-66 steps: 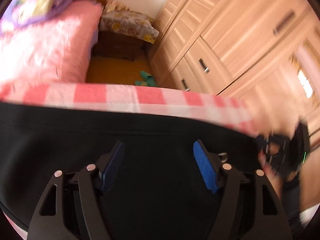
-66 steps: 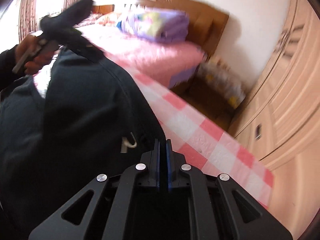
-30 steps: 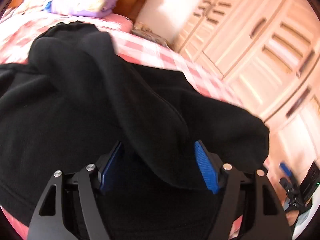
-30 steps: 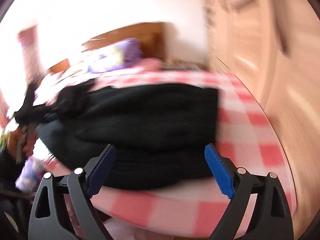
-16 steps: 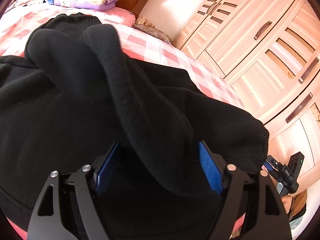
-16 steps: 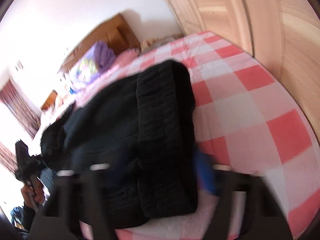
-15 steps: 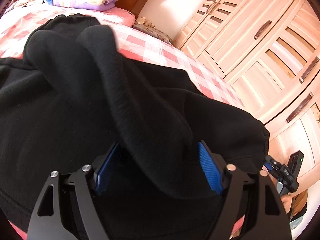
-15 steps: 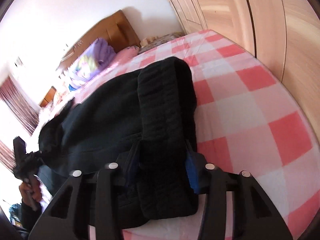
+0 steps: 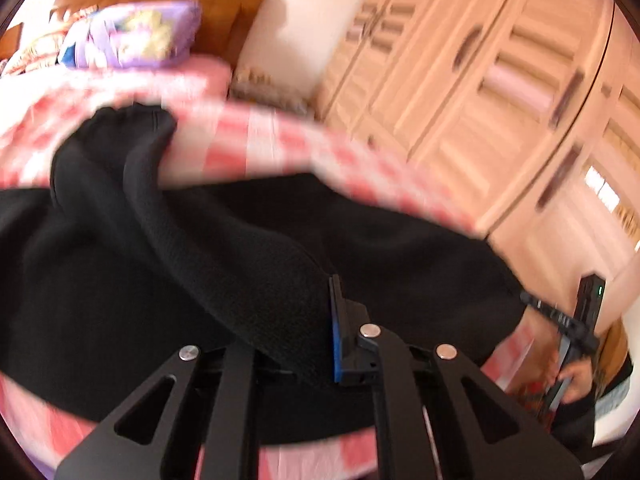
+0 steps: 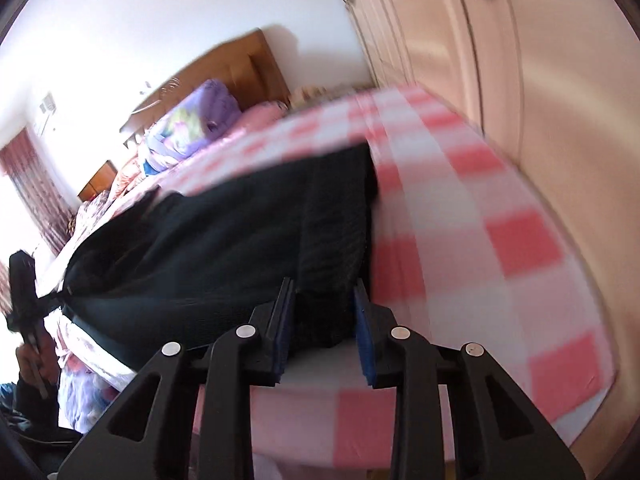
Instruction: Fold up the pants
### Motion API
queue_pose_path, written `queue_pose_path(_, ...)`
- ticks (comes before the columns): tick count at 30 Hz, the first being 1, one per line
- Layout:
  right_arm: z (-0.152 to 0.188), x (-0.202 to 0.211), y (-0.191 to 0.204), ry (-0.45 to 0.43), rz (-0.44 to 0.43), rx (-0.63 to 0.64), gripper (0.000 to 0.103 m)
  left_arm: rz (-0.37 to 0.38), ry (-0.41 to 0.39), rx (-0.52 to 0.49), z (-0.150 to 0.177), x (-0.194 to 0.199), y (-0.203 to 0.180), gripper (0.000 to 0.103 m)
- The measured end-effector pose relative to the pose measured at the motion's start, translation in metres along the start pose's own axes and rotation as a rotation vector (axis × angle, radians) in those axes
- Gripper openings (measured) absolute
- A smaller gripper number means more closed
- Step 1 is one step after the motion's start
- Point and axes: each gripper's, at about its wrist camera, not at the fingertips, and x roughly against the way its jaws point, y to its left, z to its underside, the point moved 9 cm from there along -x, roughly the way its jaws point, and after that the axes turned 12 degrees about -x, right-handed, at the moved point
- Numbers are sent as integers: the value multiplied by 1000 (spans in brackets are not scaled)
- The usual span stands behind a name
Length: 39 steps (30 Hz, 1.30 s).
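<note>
The black pants (image 9: pixel 168 280) lie across a bed with a pink and white checked sheet (image 9: pixel 264 136). My left gripper (image 9: pixel 288 340) is shut on a thick fold of the pants; the cloth hides its left finger, and the right blue pad (image 9: pixel 335 336) presses the fold. In the right wrist view my right gripper (image 10: pixel 322 328) is shut on the ribbed end of the pants (image 10: pixel 224 256) near the bed's front edge. The other gripper shows at the far left (image 10: pixel 24 292). Both views are motion-blurred.
A purple pillow (image 9: pixel 136 36) and a wooden headboard (image 9: pixel 240 12) are at the far end of the bed. A light wooden wardrobe (image 9: pixel 500 92) stands along the right side. The checked sheet (image 10: pixel 480 248) lies bare to the right of the pants.
Both grippers have closed on the pants: the left on the thick fold, the right on the ribbed end. Both views now blur as the pants are pulled.
</note>
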Motion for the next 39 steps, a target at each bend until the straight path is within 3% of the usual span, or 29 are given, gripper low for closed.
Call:
queue_pose_path(3,-1,8,3,-18,4,9,30,-32,74,22,35,-21,6,10)
queue_pose_path(8,-6,18,16,-40,4,52,30,-9,28,54,28,-5,11,10)
queue_pose_path(11,9,-2,0,-17,83,68,34,-31,43,30,31,-8,6,11)
queue_pose_path(12,9,-1,-2,-33,65,51,34,-37,58,27,35,-12,6,12)
queue_pose_path(14,9,1,-6,-2,48,-7,48,-64,60,14,40,-16,10,14)
queue_pose_path(15,7,4,-7,-2,72,-14,66,-69,61,8,41,-15,9,16)
queue_pose_path(16,2,10,-5,-25,114,-4,68,-69,62,0,42,-13,7,16)
queue_pose_path(18,-4,23,11,-76,125,48,68,-63,61,-4,44,-13,11,17)
queue_pose_path(21,1,29,66,-107,52,169,70,-56,49,8,47,-16,13,17)
queue_pose_path(24,33,1,129,-28,-36,304,71,-57,43,15,48,-15,14,17)
queue_pose_path(26,57,-31,157,23,-5,388,71,-62,43,7,48,-14,12,17)
queue_pose_path(29,73,-51,175,55,24,457,70,-67,36,4,45,-11,11,14)
queue_pose_path(30,75,-51,180,59,3,462,70,-70,27,-7,43,-8,8,13)
queue_pose_path(32,84,-38,188,100,-118,472,70,-90,20,-48,36,-2,2,13)
queue_pose_path(34,100,-28,188,136,-169,528,70,-84,29,-51,33,-2,2,13)
queue_pose_path(39,128,-22,167,159,-103,618,63,-31,58,22,37,-8,8,13)
